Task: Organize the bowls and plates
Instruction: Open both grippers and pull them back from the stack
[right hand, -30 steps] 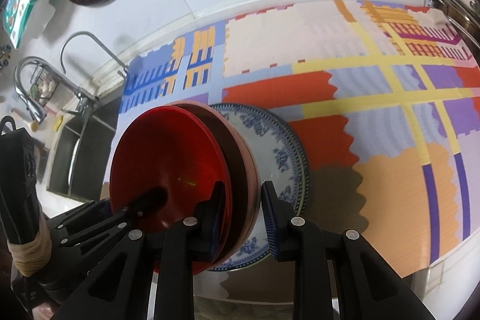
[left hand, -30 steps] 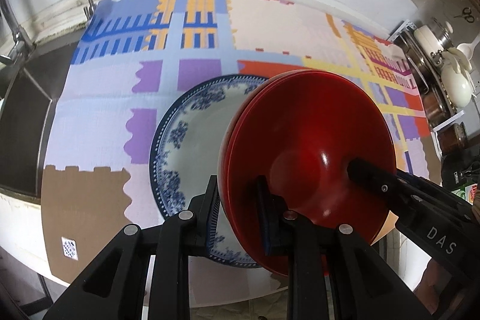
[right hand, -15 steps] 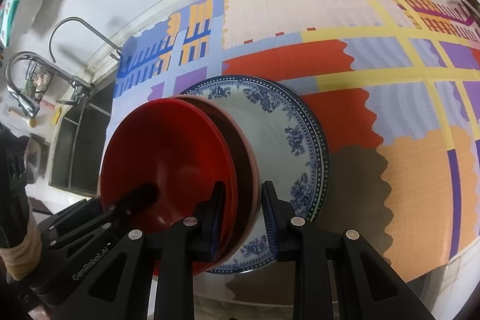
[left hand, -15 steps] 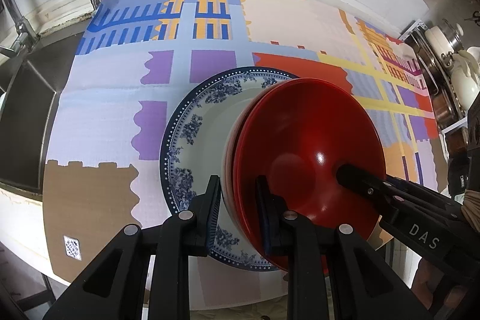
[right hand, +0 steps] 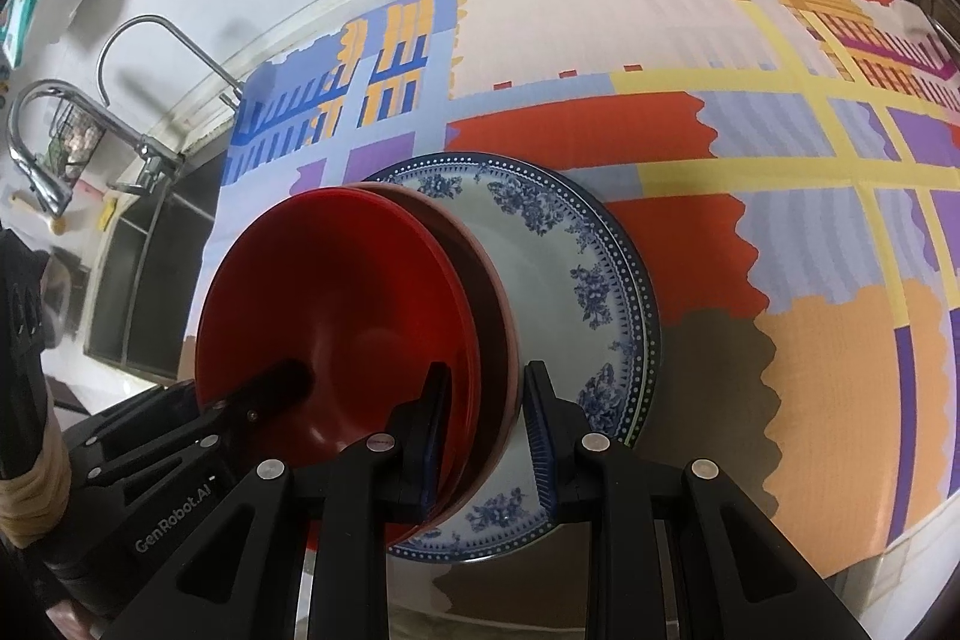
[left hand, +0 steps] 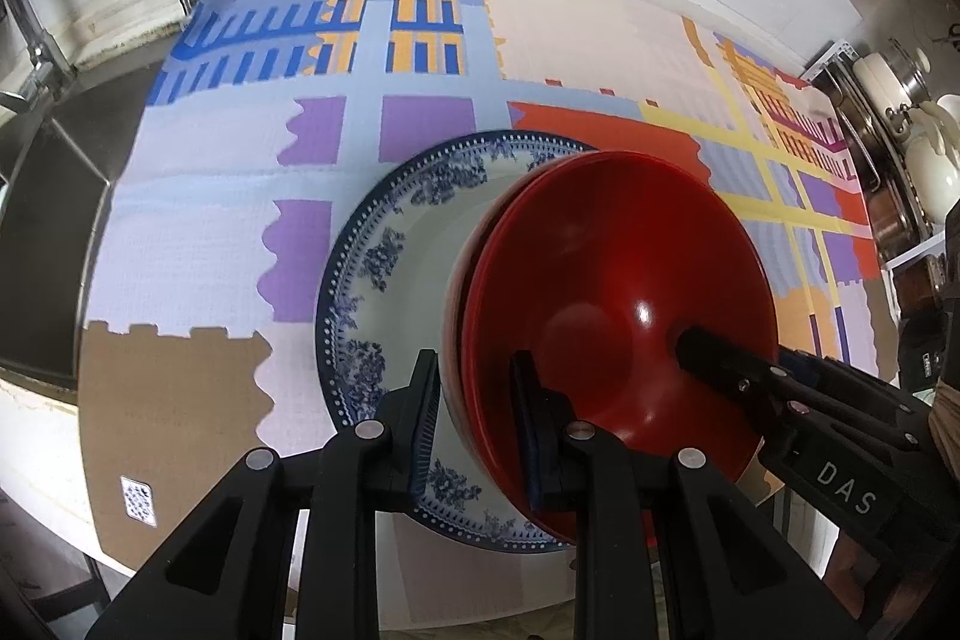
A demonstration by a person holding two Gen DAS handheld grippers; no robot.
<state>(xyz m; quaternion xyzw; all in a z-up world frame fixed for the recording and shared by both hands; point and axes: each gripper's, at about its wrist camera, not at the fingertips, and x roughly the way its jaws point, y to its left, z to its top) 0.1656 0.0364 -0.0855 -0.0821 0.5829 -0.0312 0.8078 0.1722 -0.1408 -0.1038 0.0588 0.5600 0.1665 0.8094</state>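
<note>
The red bowls (two nested, going by the doubled rim) sit low and centre in both views, held over the blue-and-white plate, which lies on the patterned mat covering the tabletop. The left gripper has its jaws narrowed onto the near-left rim, one pad outside and one inside the bowl. The right gripper straddles the opposite rim the same way, though a slight gap seems to remain at its outer pad, so whether it clamps firmly is hard to say.

The step in hand looks like setting the bowls down onto the plate. Whether their base already touches the plate is hidden by the bowls themselves.

To do it well:
- Keep both grips level, so the stack does not tip toward either side.
- Centre the bowls over the plate's well before lowering; they sit toward one side of it now.
- Open the jaws only once the base rests flat, then draw each gripper outward along its own line (a snagged rim could drag the stack).
</note>
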